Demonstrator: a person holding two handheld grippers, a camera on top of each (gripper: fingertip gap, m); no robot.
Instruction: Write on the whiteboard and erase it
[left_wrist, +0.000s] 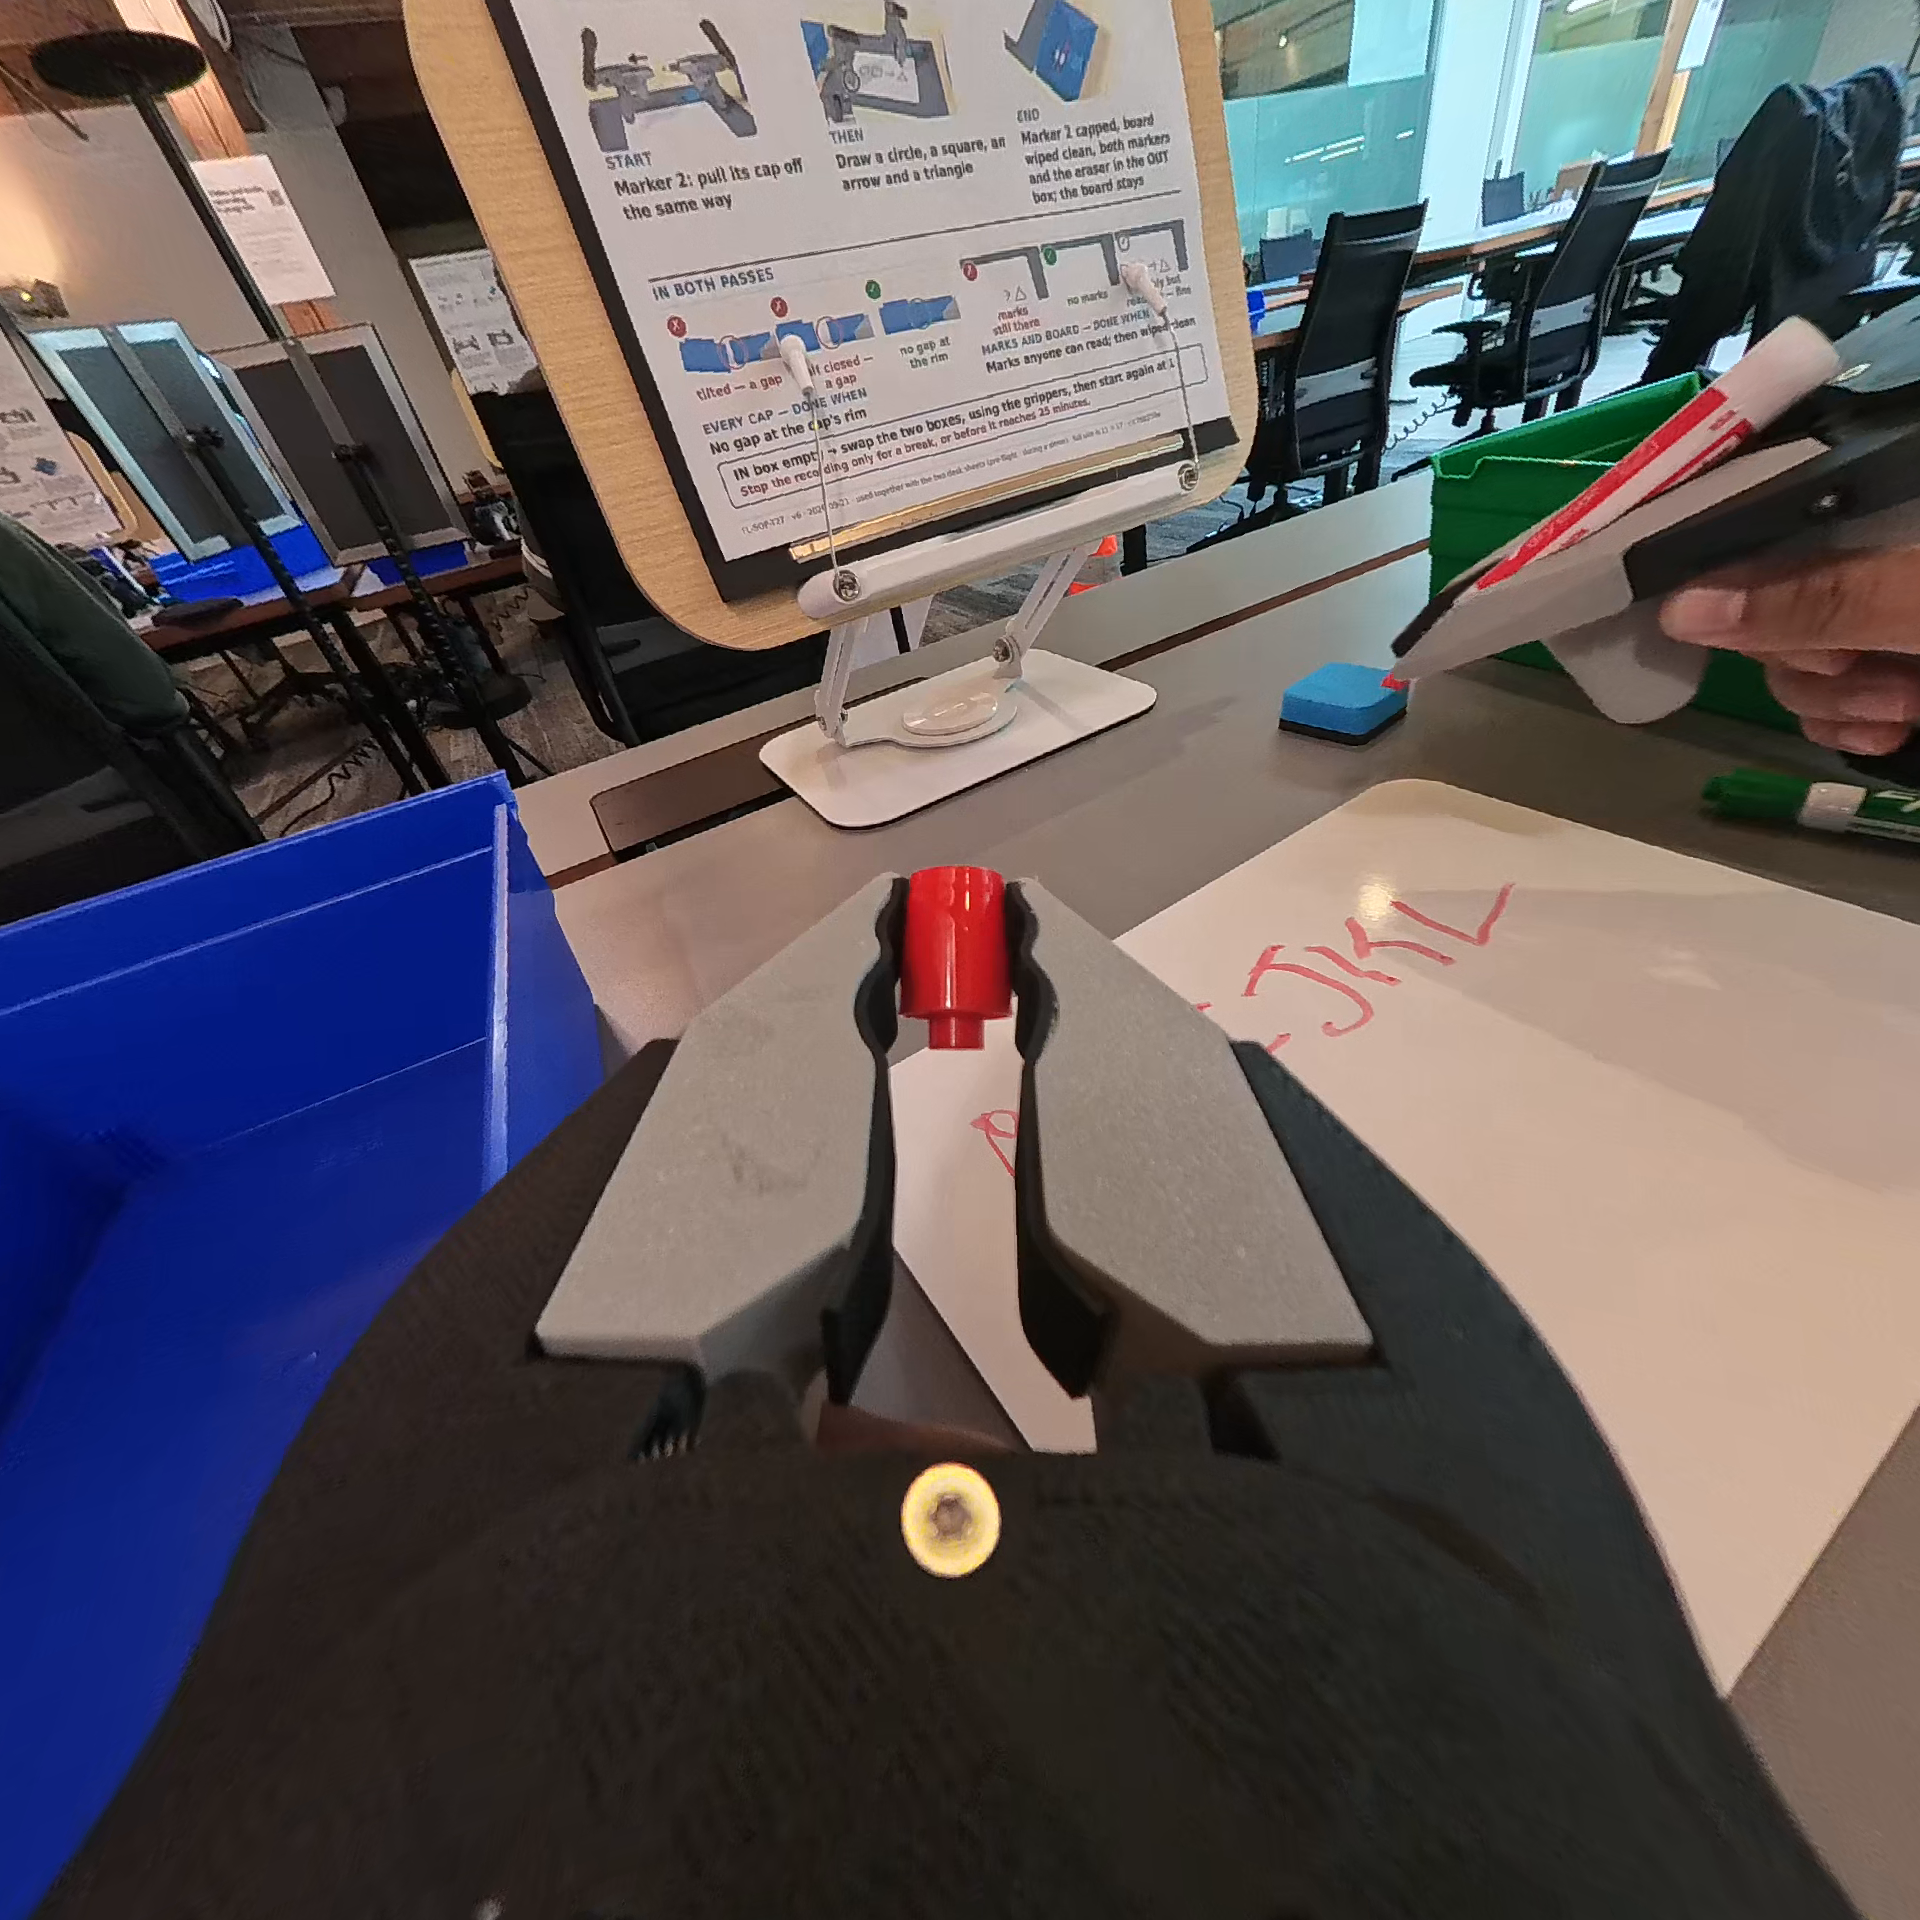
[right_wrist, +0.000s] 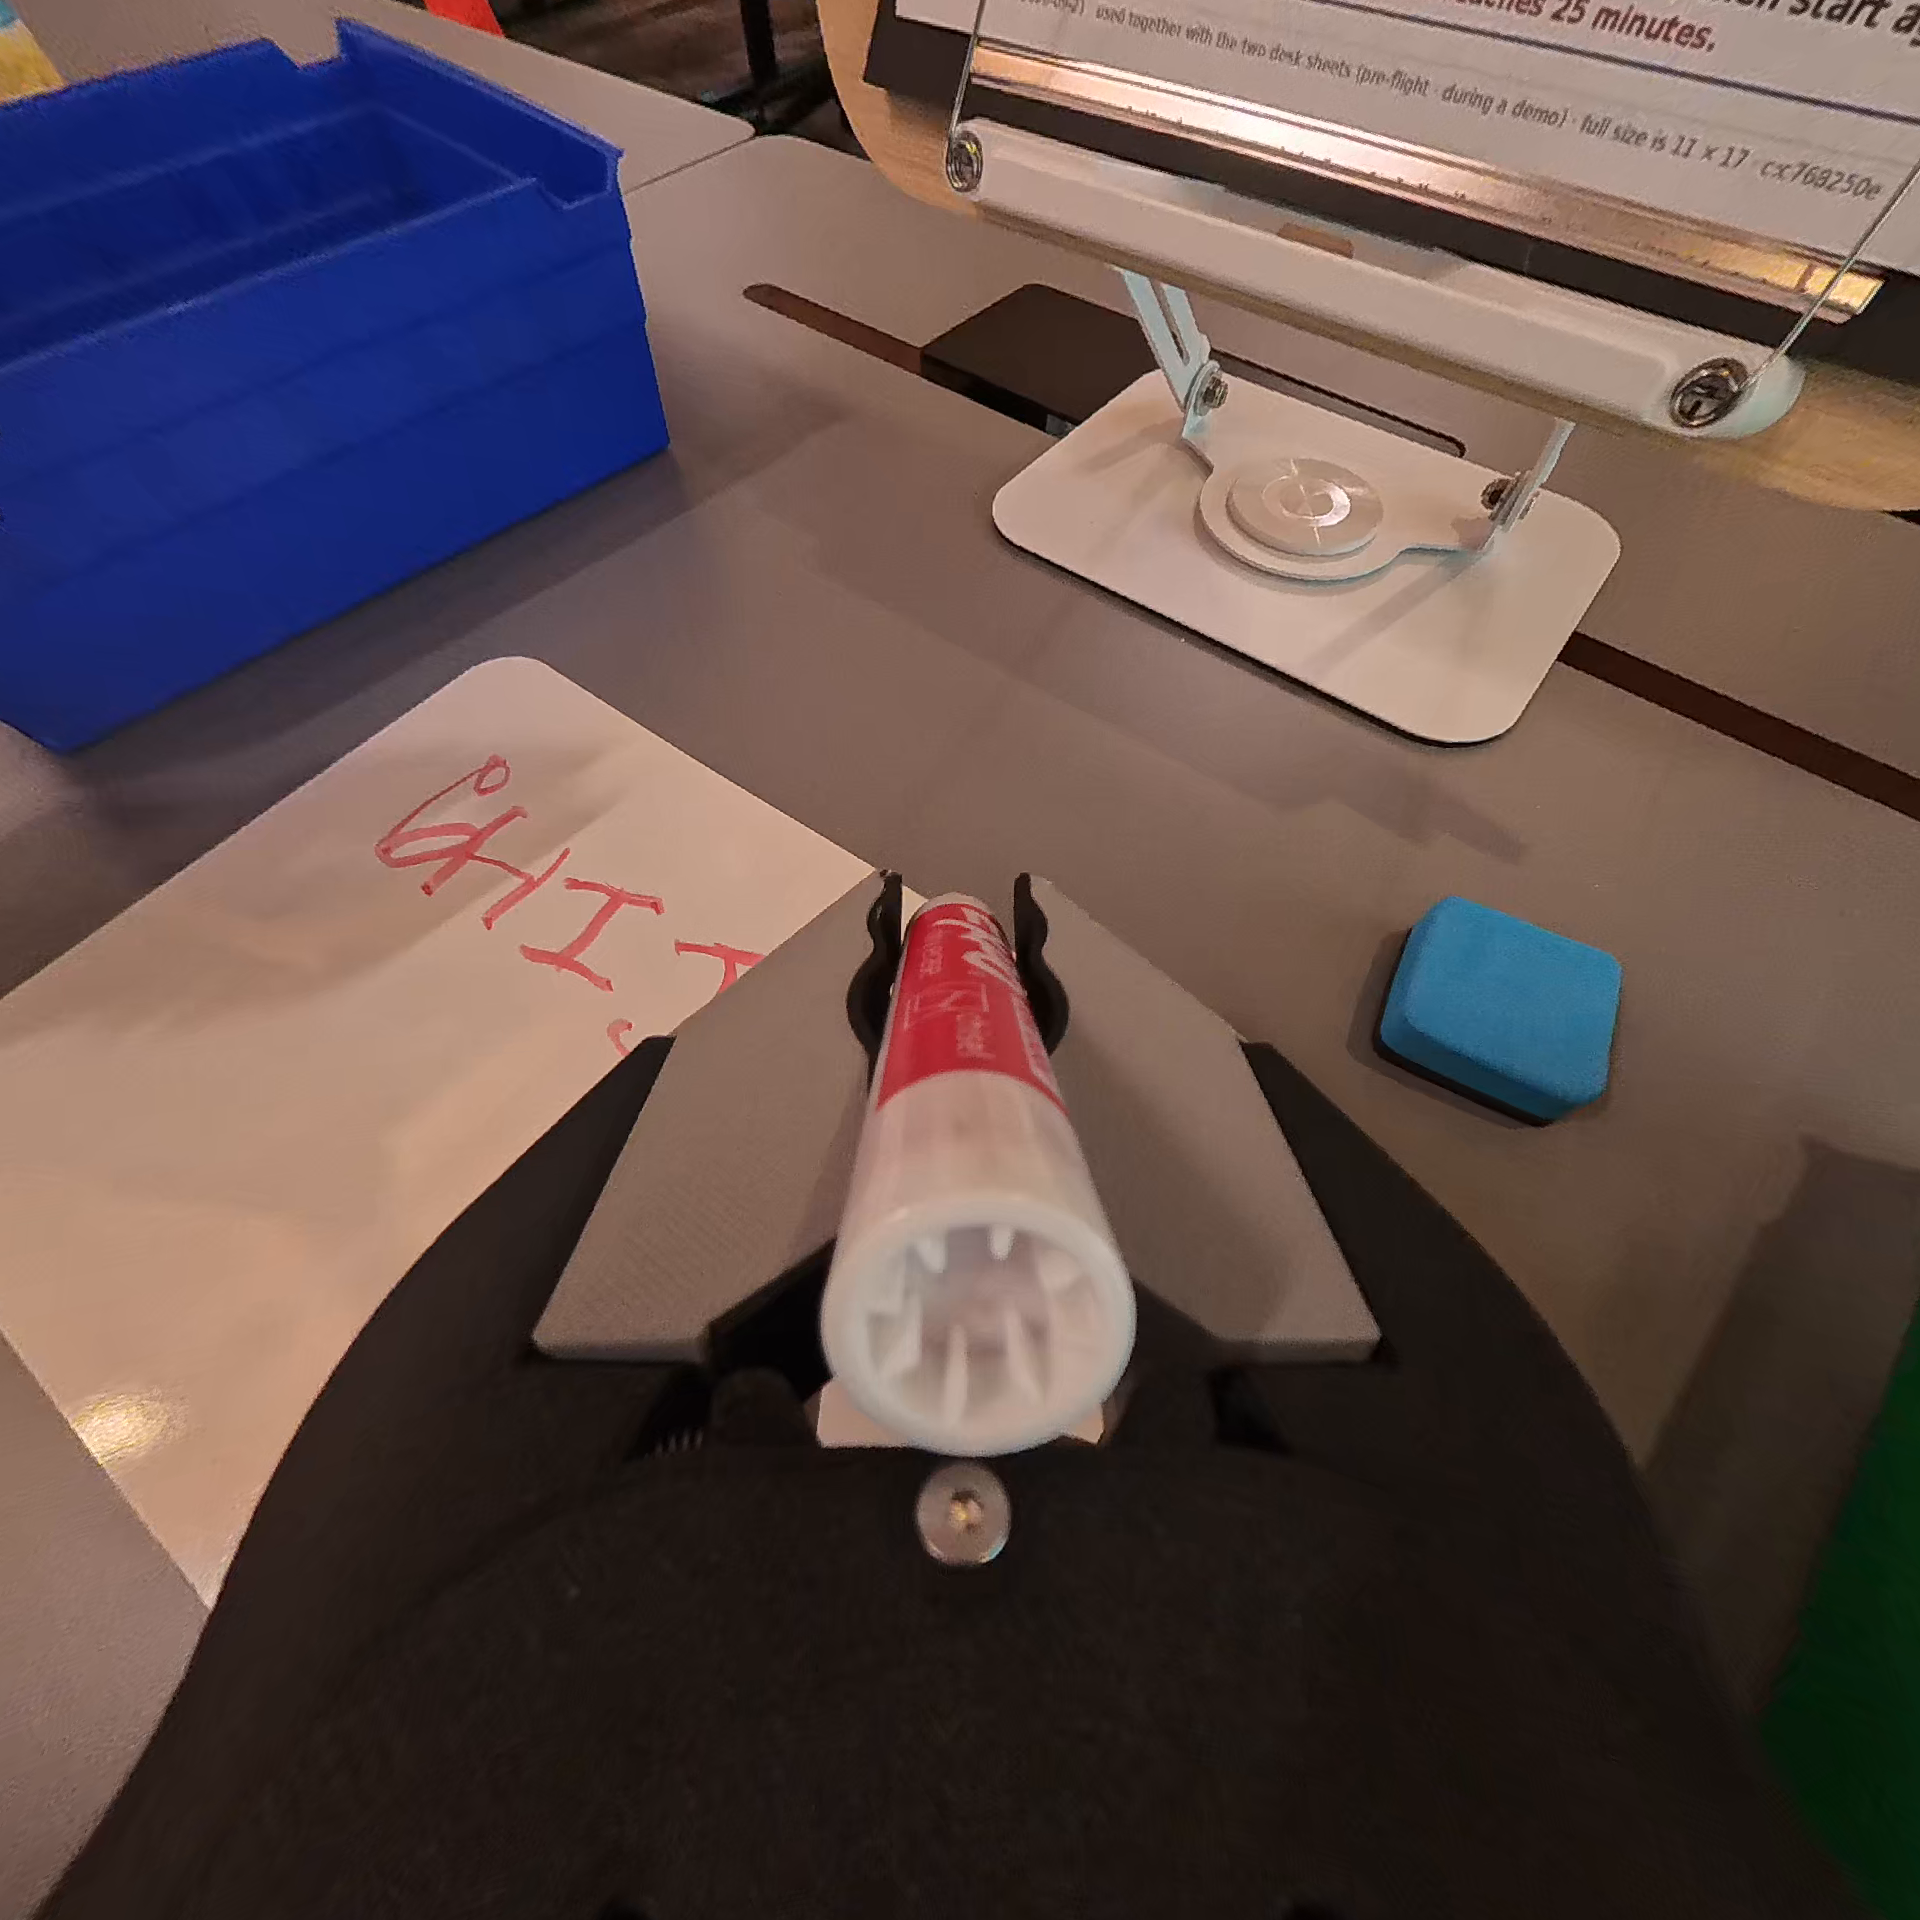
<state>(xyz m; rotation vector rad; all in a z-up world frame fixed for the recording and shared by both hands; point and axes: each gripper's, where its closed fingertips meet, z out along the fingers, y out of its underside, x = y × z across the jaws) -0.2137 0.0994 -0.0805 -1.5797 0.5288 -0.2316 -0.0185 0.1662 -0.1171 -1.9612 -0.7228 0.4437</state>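
My left gripper (left_wrist: 954, 940) is shut on a red marker cap (left_wrist: 954, 951) and holds it above the near left corner of the whiteboard (left_wrist: 1507, 1195). The board lies flat and bears red handwriting (left_wrist: 1371, 961). My right gripper (right_wrist: 951, 935) is shut on a red and white marker (right_wrist: 966, 1122) with its tail toward the camera. In the left wrist view that gripper (left_wrist: 1397, 675) is raised at the right, the marker (left_wrist: 1662, 447) tilted tip down, just above the blue eraser (left_wrist: 1340, 701). The eraser (right_wrist: 1501, 1008) sits on the table right of the board (right_wrist: 260, 1091).
A blue bin (left_wrist: 239, 1091) stands left of the board, also in the right wrist view (right_wrist: 312, 343). A green bin (left_wrist: 1538, 488) stands at the right. A green marker (left_wrist: 1818, 800) lies beside the board's far right edge. A stand with an instruction sheet (left_wrist: 935, 727) is behind. One gripper's finger ends stand about 20 cm off the other's. The left gripper is farther from the eraser (right_wrist: 1501, 1008), some 35 cm, than the right, some 15 cm. Look for it in the left wrist view (left_wrist: 1357, 686) too.
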